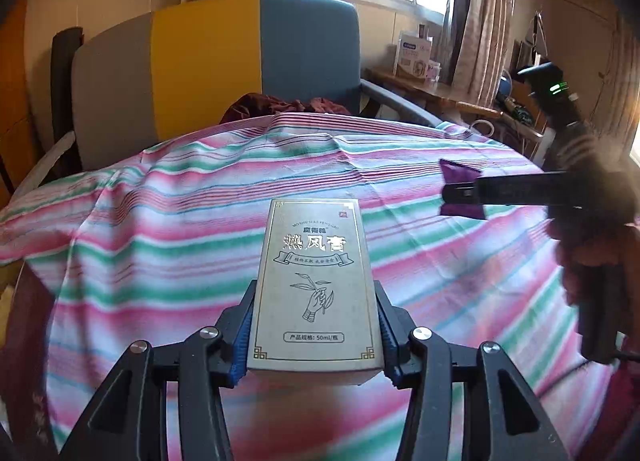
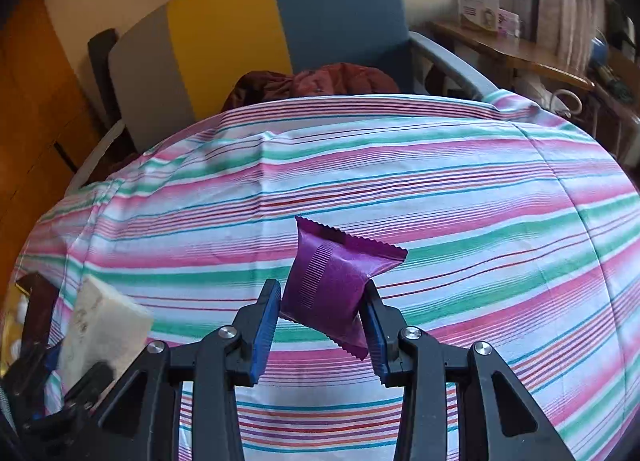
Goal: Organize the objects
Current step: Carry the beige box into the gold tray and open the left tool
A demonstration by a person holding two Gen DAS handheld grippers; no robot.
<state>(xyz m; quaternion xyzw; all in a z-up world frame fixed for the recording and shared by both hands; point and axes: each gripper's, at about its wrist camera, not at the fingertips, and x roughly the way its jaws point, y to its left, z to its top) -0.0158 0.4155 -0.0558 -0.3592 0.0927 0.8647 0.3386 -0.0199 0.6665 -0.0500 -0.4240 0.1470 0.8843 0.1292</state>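
Left wrist view: left gripper (image 1: 315, 335) clamped on a pale gold box (image 1: 316, 285), blue pads pressing both long sides near its lower end; box flat-faced, gold border, printed lettering and a line drawing of a hand with a sprig, held above the striped cloth (image 1: 200, 197). Right wrist view: right gripper (image 2: 322, 325) clenched on a purple sachet (image 2: 332, 281), pads squeezing its lower half so it bulges, zigzag-cut top edge tilted up and to the right. Sachet glossy, with a fine ribbed stripe print. Both items are off the cloth, in the grippers, well apart from each other. The cloth, pink, green and white stripes, covers the tabletop, mostly bare with a few wrinkles; its far edge drops off just before a grey, yellow and blue chair (image 2: 280, 21) with a dark red garment (image 2: 316, 85) on the seat.
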